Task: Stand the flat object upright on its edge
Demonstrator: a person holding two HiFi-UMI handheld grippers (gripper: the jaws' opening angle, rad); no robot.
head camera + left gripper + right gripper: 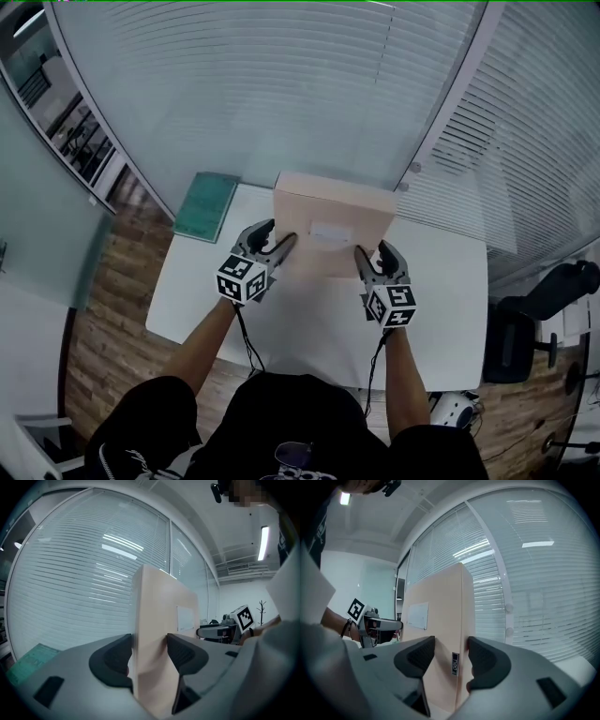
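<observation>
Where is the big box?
In the head view, the box stands upright at the far middle of the table, the left gripper gripping its left edge, the right gripper its right.

You've got a pale beige flat box [333, 220] with a white label [330, 234]. Your table [309, 328] is white. Your left gripper [279, 234] and right gripper [372, 249] are dark grey, with black-and-white square markers on their cubes. The pad [206, 206] is teal-green. The floor [112, 281] is brown wood planks. The blinds [281, 84] are whitish with horizontal stripes.
</observation>
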